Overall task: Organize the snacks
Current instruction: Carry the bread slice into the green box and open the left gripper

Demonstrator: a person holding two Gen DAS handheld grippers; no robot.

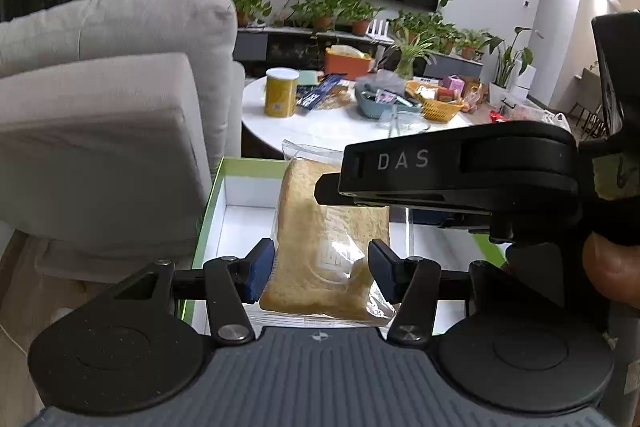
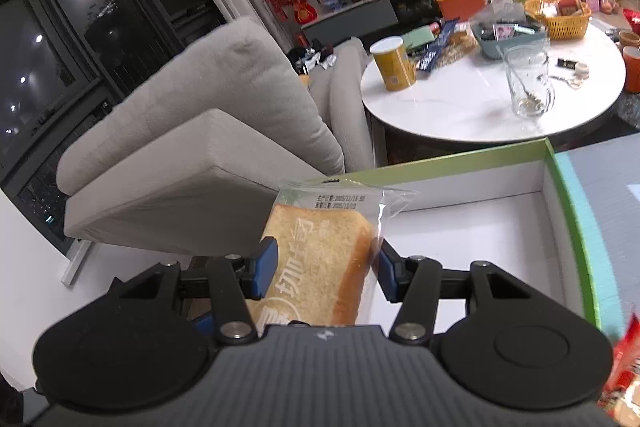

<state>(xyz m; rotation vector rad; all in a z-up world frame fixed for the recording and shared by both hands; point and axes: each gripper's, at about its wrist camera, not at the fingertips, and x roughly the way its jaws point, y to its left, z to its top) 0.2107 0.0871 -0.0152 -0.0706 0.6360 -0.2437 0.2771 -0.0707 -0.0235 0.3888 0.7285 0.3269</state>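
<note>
A wrapped slice of bread (image 1: 320,251) sits between the blue pads of my left gripper (image 1: 322,269), over a white box with a green rim (image 1: 212,195). The pads press its sides. My right gripper (image 2: 326,265) is shut on another wrapped bread slice (image 2: 320,267), held above the left end of the same box (image 2: 520,179). The right gripper's black body (image 1: 460,179) crosses the left wrist view just above the box.
A grey sofa (image 2: 200,131) stands left of the box. Beyond is a round white table (image 2: 480,107) with a yellow can (image 2: 394,65), a glass mug (image 2: 528,87), baskets and snack packs. A red packet (image 2: 624,367) is at the right edge.
</note>
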